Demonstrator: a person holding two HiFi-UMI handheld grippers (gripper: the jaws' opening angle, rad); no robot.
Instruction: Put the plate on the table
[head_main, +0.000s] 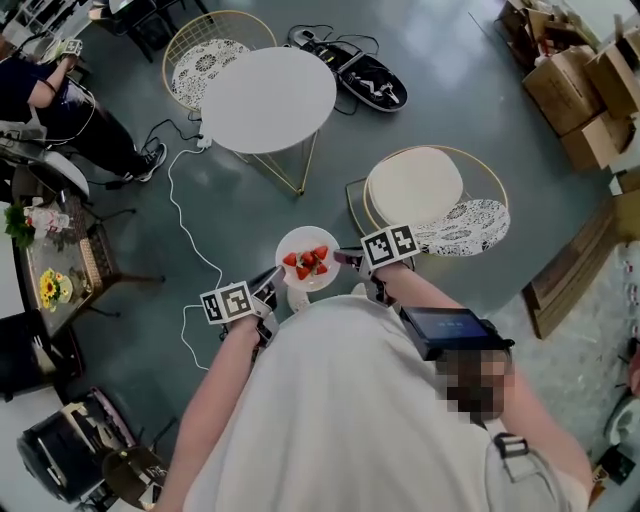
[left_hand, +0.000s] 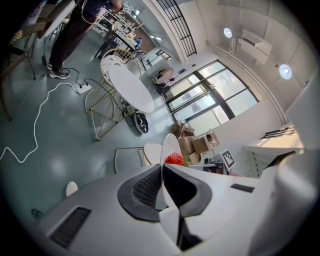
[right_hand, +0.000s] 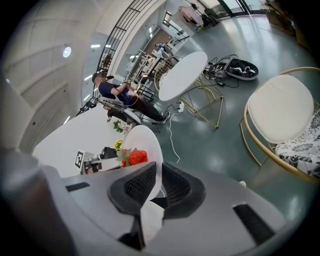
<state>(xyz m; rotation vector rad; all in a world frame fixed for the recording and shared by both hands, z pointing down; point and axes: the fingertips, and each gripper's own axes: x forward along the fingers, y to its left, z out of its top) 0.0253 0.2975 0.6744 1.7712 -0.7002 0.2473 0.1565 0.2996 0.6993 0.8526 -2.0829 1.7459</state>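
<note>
A small white plate (head_main: 300, 274) with several strawberries (head_main: 307, 261) hangs in the air in front of me, held from both sides. My left gripper (head_main: 274, 279) is shut on its left rim and my right gripper (head_main: 346, 258) is shut on its right rim. In the left gripper view the plate (left_hand: 169, 149) stands edge-on between the pads of the left gripper (left_hand: 162, 174), with a strawberry (left_hand: 174, 159) behind. In the right gripper view the plate (right_hand: 146, 141) runs between the pads of the right gripper (right_hand: 159, 176). The round white table (head_main: 268, 98) stands ahead, apart from the plate.
A gold-framed chair with a cream cushion (head_main: 414, 186) stands to the right of the plate, and a patterned chair (head_main: 205, 60) behind the table. A white cable (head_main: 185, 235) and a black bag (head_main: 370, 80) lie on the floor. Cardboard boxes (head_main: 575, 85) sit far right; a seated person (head_main: 60, 100) far left.
</note>
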